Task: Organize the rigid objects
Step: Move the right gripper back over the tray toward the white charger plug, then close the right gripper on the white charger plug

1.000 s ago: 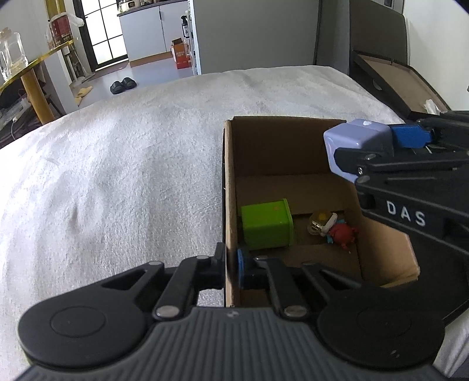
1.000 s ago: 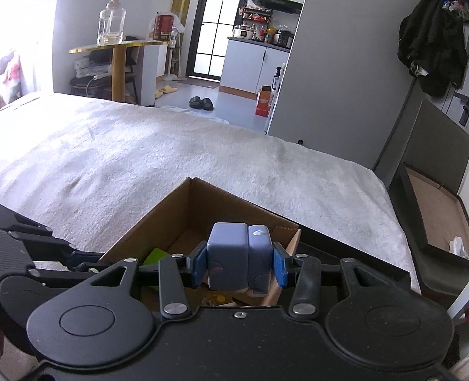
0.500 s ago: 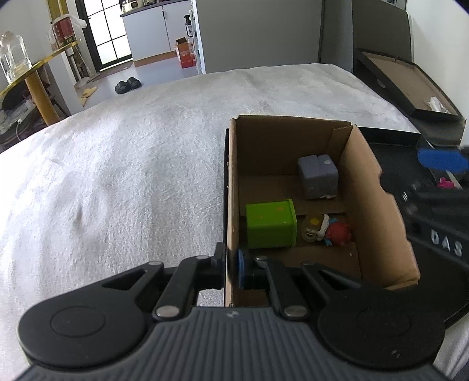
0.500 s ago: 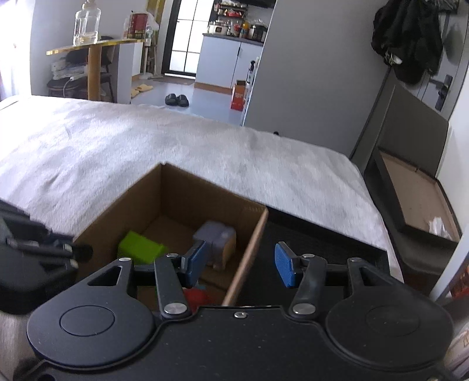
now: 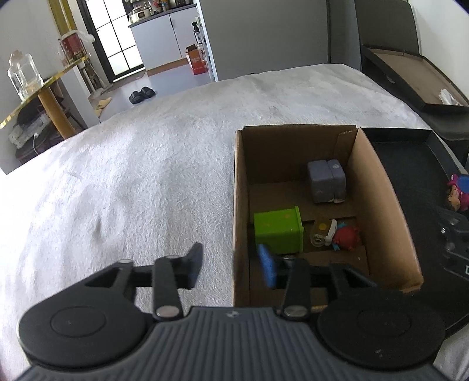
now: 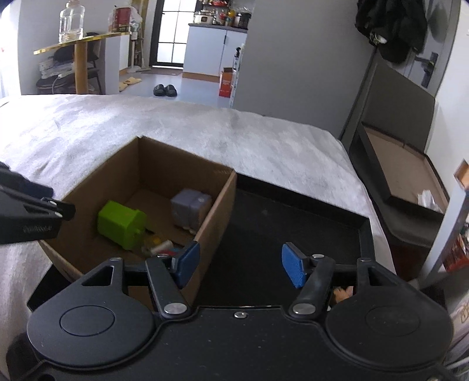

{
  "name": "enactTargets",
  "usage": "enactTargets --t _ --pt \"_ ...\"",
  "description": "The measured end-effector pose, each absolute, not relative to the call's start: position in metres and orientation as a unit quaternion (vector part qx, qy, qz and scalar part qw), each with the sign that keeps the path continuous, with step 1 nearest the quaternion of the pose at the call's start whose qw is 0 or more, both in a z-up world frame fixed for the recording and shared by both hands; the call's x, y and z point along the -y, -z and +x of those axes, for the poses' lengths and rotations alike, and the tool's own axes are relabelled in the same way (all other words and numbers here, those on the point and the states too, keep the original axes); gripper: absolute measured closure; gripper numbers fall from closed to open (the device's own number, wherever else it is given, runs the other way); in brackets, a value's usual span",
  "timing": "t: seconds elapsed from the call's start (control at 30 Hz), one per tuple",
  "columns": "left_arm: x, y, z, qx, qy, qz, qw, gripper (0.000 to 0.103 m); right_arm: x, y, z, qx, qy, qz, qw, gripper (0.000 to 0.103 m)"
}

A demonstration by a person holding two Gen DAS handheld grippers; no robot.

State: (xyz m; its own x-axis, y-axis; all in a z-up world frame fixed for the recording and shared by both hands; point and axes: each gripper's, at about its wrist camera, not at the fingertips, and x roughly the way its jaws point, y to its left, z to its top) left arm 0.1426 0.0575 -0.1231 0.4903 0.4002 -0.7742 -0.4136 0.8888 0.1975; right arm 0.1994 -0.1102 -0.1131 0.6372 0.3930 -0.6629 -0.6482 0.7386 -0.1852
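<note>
Next: swing over the black tray [image 6: 293, 217] for another toy [image 5: 458, 192], low and level, clear of the cardboard box [image 6: 217, 211] wall. Right tool [image 6: 240, 263] spread, empty, above tray. Left tool [image 5: 231, 263] spread astride box wall. Grey cube [image 5: 326, 181] inside box, on bed [image 5: 146, 181].

Room behind the bed

A glass jar [image 6: 71, 20] stands on a gold table [image 6: 80, 39]; black slippers [image 6: 165, 89] lie near an orange carton [image 6: 227, 83].
</note>
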Motion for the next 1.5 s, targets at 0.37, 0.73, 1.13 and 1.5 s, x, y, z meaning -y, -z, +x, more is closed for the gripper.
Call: enactTargets --t 0.37,0.73,1.13,1.5 --pt "-0.044 0.123 0.153 -0.445 -0.237 0.028 0.863 0.028 0.144 0.130 0.212 -0.330 -0.271 -0.198 0.882 0.040" --pt "-0.036 0.130 0.166 -0.458 -0.243 0.048 0.853 0.022 0.175 0.154 0.237 -0.362 -0.244 -0.184 0.881 0.040" --pt "-0.038 0.138 0.175 -0.475 -0.270 0.048 0.836 0.021 0.200 0.180 0.266 -0.388 -0.230 -0.180 0.874 0.040" --pt "-0.034 0.141 0.187 -0.479 -0.277 0.059 0.831 0.021 0.209 0.203 0.289 -0.417 -0.228 -0.173 0.863 0.044"
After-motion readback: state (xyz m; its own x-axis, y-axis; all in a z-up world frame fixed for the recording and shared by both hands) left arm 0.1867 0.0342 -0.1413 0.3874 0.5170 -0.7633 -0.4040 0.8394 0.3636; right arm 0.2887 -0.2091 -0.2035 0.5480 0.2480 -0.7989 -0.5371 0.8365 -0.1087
